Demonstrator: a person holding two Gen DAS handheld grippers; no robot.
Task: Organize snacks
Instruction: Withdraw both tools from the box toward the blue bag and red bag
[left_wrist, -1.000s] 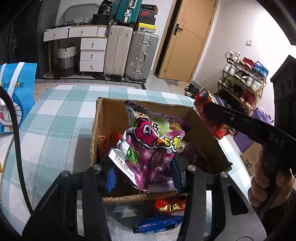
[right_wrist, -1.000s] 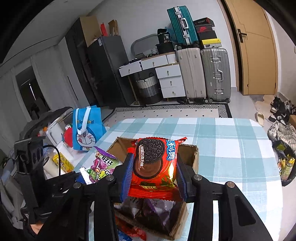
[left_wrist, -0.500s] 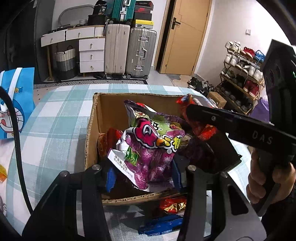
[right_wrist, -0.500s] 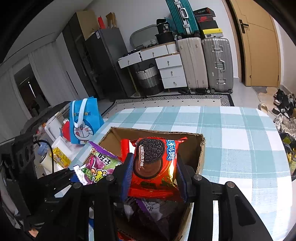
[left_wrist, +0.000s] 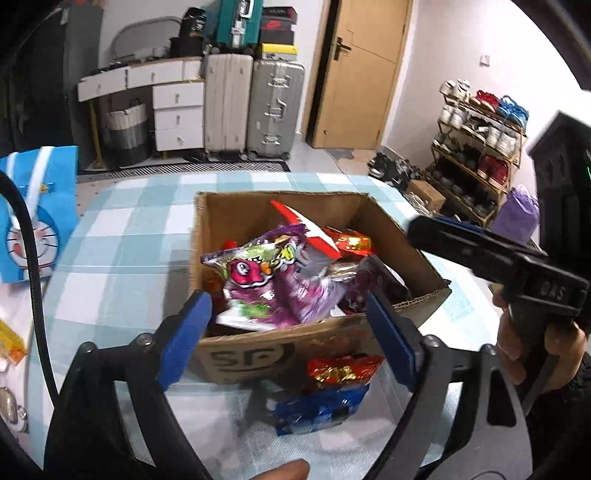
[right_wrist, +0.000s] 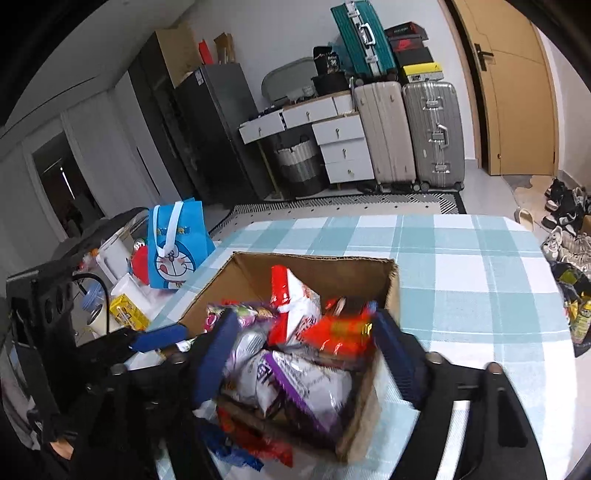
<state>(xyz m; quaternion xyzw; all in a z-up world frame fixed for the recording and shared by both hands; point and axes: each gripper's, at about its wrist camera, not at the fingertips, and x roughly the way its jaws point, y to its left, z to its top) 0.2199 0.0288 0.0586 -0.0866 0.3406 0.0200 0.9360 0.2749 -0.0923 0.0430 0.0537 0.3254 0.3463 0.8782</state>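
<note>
On a checked tablecloth (left_wrist: 122, 236), the left gripper (left_wrist: 288, 339) hangs over the near wall of a cardboard box (left_wrist: 258, 354), jaws opening with nothing pressed between them; the purple snack bag (left_wrist: 280, 280) lies loose atop the pile inside. At right, the right gripper (right_wrist: 303, 358) is likewise opening, its red cookie pack (right_wrist: 340, 332) resting in the box. Two more packets (left_wrist: 332, 391) wait on the table in front. Such foil bags look light, slick and crushable, best pinched at a crimped seam.
</note>
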